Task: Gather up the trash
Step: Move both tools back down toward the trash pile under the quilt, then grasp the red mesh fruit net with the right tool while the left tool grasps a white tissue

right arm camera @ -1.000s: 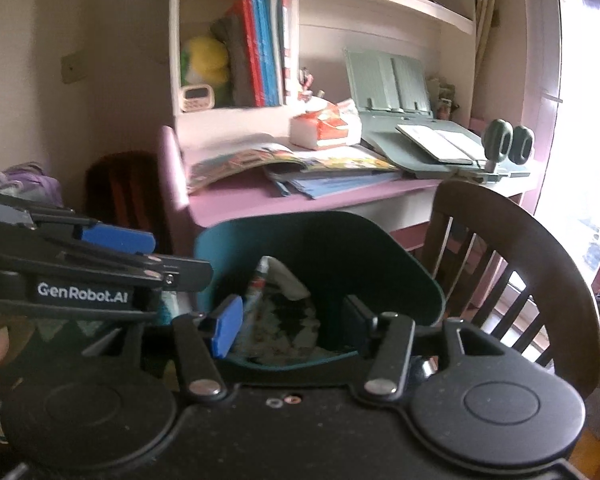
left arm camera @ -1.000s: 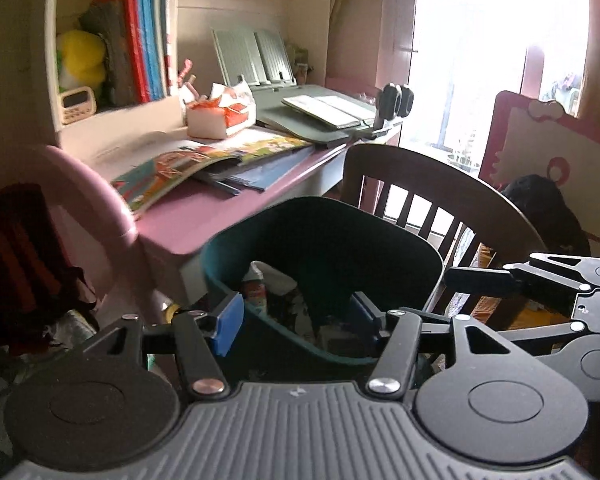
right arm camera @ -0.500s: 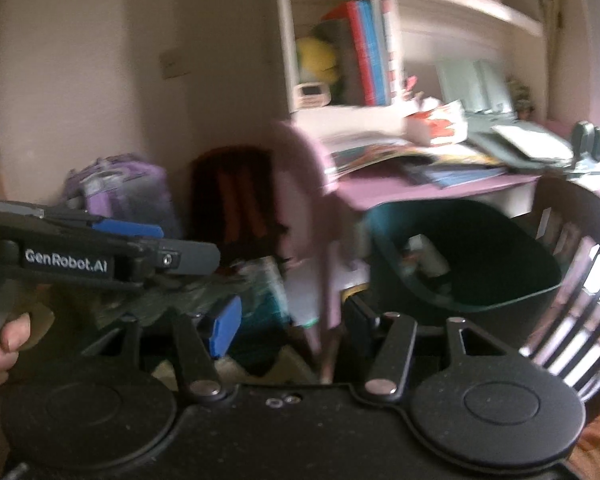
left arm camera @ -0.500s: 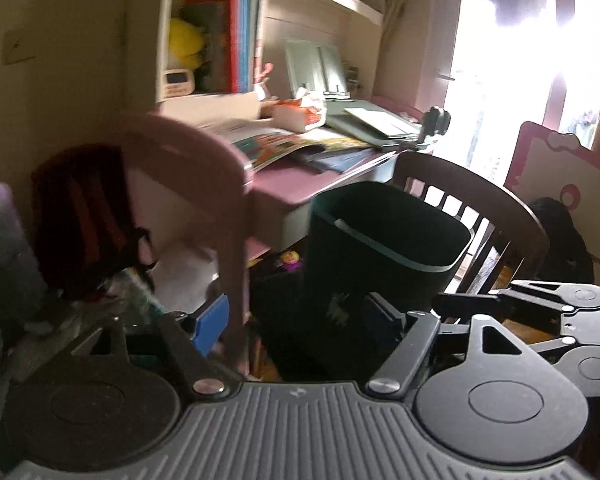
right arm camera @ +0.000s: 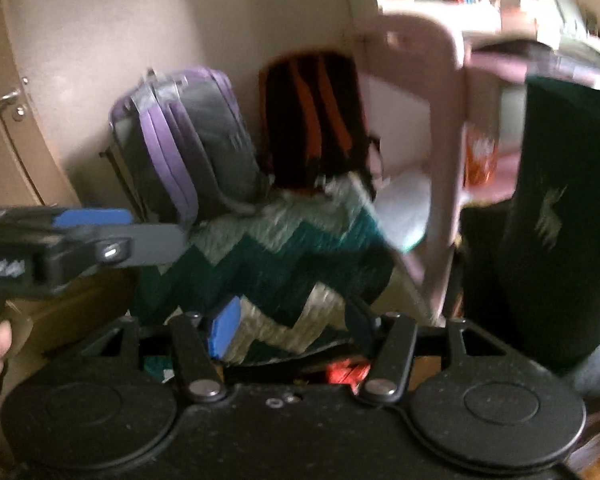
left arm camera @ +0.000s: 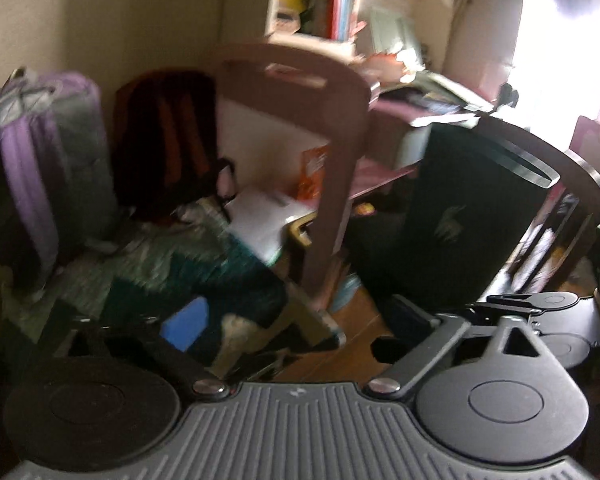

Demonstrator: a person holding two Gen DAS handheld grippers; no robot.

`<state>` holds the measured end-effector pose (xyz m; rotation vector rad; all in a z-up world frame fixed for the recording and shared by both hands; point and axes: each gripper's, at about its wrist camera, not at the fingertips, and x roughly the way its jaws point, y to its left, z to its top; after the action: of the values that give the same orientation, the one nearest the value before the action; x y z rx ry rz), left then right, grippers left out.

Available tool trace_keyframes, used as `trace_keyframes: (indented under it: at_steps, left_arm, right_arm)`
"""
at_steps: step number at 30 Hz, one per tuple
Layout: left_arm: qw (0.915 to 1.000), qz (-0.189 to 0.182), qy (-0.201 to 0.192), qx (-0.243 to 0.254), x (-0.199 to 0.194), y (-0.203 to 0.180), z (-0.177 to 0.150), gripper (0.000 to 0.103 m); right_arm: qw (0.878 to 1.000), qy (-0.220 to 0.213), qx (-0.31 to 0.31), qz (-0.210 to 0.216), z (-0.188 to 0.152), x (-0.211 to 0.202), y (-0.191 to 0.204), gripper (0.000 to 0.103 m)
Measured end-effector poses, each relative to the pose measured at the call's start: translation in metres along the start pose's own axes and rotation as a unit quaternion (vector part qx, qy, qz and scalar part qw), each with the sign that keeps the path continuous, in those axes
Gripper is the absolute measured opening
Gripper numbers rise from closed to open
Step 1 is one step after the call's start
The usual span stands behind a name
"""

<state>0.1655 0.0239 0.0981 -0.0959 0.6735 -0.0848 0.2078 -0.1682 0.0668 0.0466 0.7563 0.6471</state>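
Observation:
The dark green trash bin (left arm camera: 476, 216) stands upright on the floor at the right, beside the pink desk; it also shows at the right edge of the right wrist view (right arm camera: 568, 216). My left gripper (left arm camera: 296, 320) is open and empty, low over the floor to the left of the bin. My right gripper (right arm camera: 290, 328) is open and empty, facing a green and white zigzag cloth (right arm camera: 280, 264). A small red scrap (right arm camera: 346, 372) lies just below the right gripper. The left gripper also shows from the side in the right wrist view (right arm camera: 100, 236). Both views are blurred.
A pink chair back (left arm camera: 300, 112) stands between the bin and the bags. A purple and grey bag (right arm camera: 184, 140) and a black and orange backpack (right arm camera: 312, 120) lean against the wall. A wooden chair (left arm camera: 572, 184) stands behind the bin. Books cover the desk (left arm camera: 428, 96).
Both grippers have swung left and down, away from the bin's open top. The bin now stands at the right, seen from the side. The bags and zigzag cloth have come into view.

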Motion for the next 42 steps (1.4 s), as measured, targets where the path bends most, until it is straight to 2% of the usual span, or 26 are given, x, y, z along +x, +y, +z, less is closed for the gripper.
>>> trace_keyframes:
  at_steps: [3, 7, 10, 14, 20, 24, 26, 31, 35, 38, 40, 42]
  left_arm:
    - [0.9997, 0.008, 0.018, -0.016, 0.030, 0.025, -0.027, 0.102]
    - [0.9952, 0.015, 0.076, -0.060, 0.082, 0.062, -0.070, 0.102]
    - [0.9900, 0.031, 0.112, -0.080, 0.125, 0.085, -0.103, 0.102]
    - [0.9809, 0.049, 0.161, -0.098, 0.179, 0.107, -0.144, 0.102]
    - [0.9639, 0.063, 0.230, -0.118, 0.260, 0.131, -0.198, 0.102]
    - [0.9509, 0.070, 0.275, -0.125, 0.310, 0.140, -0.228, 0.102]
    - [0.9442, 0.068, 0.293, -0.133, 0.330, 0.143, -0.242, 0.102]
    - [0.9343, 0.058, 0.330, -0.122, 0.379, 0.140, -0.274, 0.102]
    - [0.9264, 0.055, 0.350, -0.128, 0.414, 0.148, -0.301, 0.102]
    - [0.9181, 0.052, 0.367, -0.142, 0.439, 0.156, -0.322, 0.101]
    - [0.9125, 0.047, 0.376, -0.154, 0.454, 0.159, -0.334, 0.101]
    - [0.9111, 0.041, 0.374, -0.168, 0.465, 0.162, -0.342, 0.101]
  right_arm:
    - [0.999, 0.028, 0.016, 0.003, -0.015, 0.039, -0.003, 0.058]
    - [0.997, 0.072, 0.035, -0.012, -0.041, 0.094, -0.014, 0.058]
    - [0.990, 0.125, 0.058, -0.019, -0.071, 0.142, -0.024, 0.058]
    - [0.978, 0.197, 0.047, -0.052, -0.121, 0.205, -0.023, 0.058]
    - [0.946, 0.308, 0.053, -0.089, -0.195, 0.297, -0.024, 0.058]
    - [0.925, 0.368, 0.045, -0.085, -0.231, 0.342, -0.025, 0.058]
    - [0.917, 0.391, 0.037, -0.077, -0.246, 0.362, -0.025, 0.058]
    - [0.897, 0.438, 0.015, -0.068, -0.286, 0.405, -0.033, 0.058]
    - [0.873, 0.483, 0.009, -0.067, -0.323, 0.434, -0.046, 0.058]
    - [0.858, 0.507, 0.026, -0.074, -0.348, 0.449, -0.059, 0.058]
    - [0.853, 0.513, 0.036, -0.085, -0.361, 0.456, -0.068, 0.058]
    - [0.846, 0.523, 0.053, -0.085, -0.372, 0.461, -0.076, 0.058]
